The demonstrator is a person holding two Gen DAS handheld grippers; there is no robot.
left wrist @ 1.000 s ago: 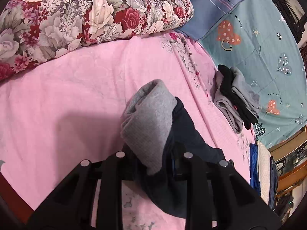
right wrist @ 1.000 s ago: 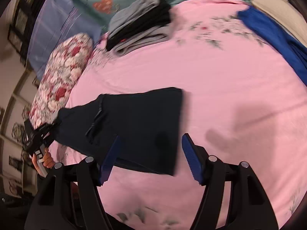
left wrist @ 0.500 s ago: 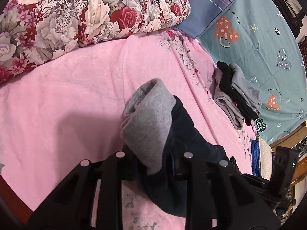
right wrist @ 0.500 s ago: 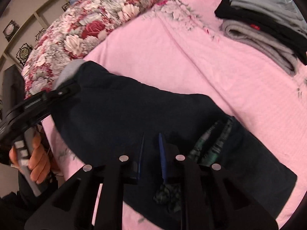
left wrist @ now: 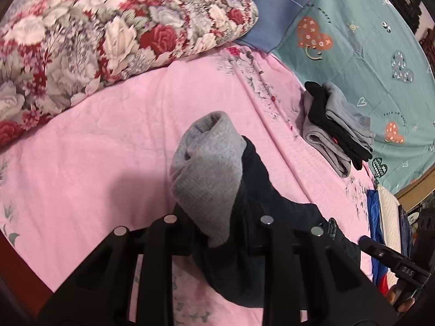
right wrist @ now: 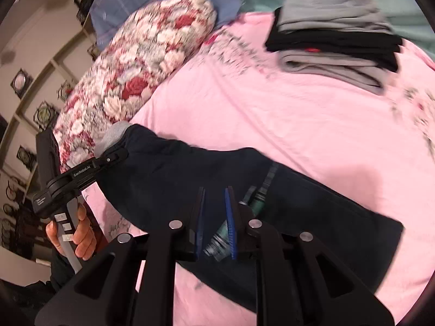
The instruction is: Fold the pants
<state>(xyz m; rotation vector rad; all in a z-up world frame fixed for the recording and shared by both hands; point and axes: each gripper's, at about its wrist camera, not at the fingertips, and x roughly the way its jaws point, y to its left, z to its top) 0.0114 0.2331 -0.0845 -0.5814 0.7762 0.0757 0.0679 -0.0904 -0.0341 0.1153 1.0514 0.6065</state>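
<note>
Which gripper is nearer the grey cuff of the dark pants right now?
Left. The left gripper is clamped at the grey cuff; the right gripper grips the dark pants farther along.

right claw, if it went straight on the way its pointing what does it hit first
The dark navy pants: the right claw is nearly shut, with that cloth right at its fingertips. Beyond the pants lies bare pink bedsheet, then the stack of folded grey and black clothes, though depth is hard to judge.
</note>
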